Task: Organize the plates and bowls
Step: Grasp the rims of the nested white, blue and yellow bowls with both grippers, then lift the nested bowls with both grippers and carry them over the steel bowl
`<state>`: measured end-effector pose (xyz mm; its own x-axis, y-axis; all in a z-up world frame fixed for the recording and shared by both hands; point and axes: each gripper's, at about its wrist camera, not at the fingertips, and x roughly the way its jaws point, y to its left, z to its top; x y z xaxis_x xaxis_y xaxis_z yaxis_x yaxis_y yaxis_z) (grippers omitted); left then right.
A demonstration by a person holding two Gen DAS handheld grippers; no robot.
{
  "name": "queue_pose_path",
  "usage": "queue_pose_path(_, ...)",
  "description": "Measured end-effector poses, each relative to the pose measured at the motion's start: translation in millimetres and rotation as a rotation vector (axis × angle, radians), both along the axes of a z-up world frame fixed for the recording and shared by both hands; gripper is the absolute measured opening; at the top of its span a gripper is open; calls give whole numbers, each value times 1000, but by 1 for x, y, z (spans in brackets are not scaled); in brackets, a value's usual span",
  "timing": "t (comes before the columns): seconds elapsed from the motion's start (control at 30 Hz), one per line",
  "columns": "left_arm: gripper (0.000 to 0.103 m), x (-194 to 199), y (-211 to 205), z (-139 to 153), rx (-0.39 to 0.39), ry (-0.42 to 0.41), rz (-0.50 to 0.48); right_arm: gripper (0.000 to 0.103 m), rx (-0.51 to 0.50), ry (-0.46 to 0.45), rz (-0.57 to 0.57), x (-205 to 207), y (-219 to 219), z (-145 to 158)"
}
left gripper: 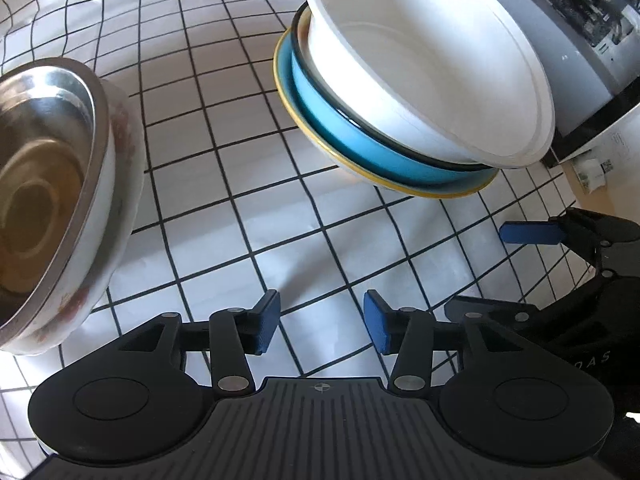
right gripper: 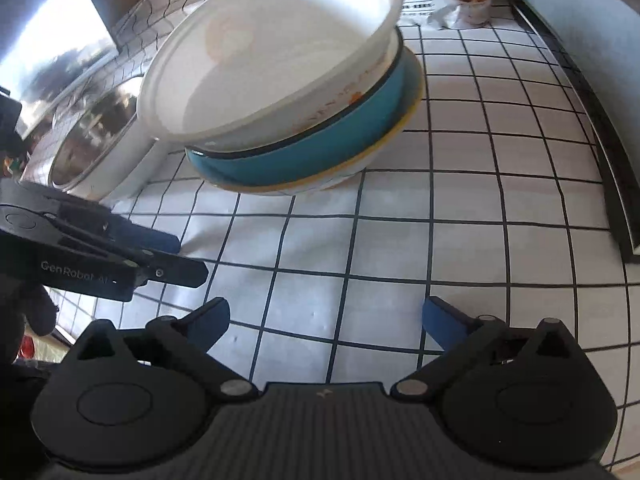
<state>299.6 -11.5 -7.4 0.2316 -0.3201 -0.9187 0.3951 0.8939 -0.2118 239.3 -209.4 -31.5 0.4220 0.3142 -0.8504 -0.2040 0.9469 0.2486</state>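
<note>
1. Step in hand: stacking looks complete. The white bowl (left gripper: 432, 64) sits nested on a blue dish (left gripper: 360, 140) and a yellow-rimmed plate (left gripper: 400, 188) on the gridded tablecloth (left gripper: 240, 200).
2. Left gripper (left gripper: 322, 322): jaws wide, nothing held.
3. Right gripper (right gripper: 326, 322): jaws fully spread, nothing held.
4. The steel bowl (left gripper: 48, 168), smooth and reflective, stands well apart from the stack.
5. Next move, judged: a rim grip on the steel bowl.
</note>
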Motion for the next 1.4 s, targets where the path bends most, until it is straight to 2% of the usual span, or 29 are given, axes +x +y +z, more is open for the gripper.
queue_pose_path(0.03,46,1,5,-1,-36,9,24,102,-2,3,14,0,0,0)
queue_pose_path(0.1,38,5,21,-3,-142,60,70,89,-25,12,30,0,-3,5)
queue_pose_path(0.17,38,3,35,6,-215,61,89,89,-24,-41,48,-6,-10,23)
queue_pose_path(0.33,38,-8,61,65,-399,-88,109,89,21,-286,129,-22,-21,90)
queue_pose_path(0.43,38,-1,74,91,-466,-191,249,89,11,-393,115,-9,-25,119)
queue_pose_path(0.5,38,11,82,92,-510,-196,362,89,32,-408,76,8,-31,127)
queue_pose_path(0.57,38,19,85,87,-521,-179,447,89,82,-372,18,32,-41,126)
queue_pose_path(0.67,38,26,70,79,-507,-141,410,89,209,-236,-34,69,-60,106)
queue_pose_path(0.73,38,28,56,72,-440,-132,378,89,273,-147,-68,90,-71,89)
queue_pose_path(0.8,40,35,52,65,-389,-111,394,89,311,-99,-99,99,-78,75)
queue_pose_path(0.87,42,43,52,55,-390,-68,430,89,345,-66,-104,106,-81,63)
queue_pose_path(1.0,42,55,52,43,-394,-19,451,89,356,0,-69,119,-77,45)
queue_pose_path(1.23,42,70,37,19,-379,92,414,89,393,121,-62,141,-70,13)
queue_pose_path(1.4,42,77,31,3,-400,156,408,89,441,150,-34,143,-64,2)
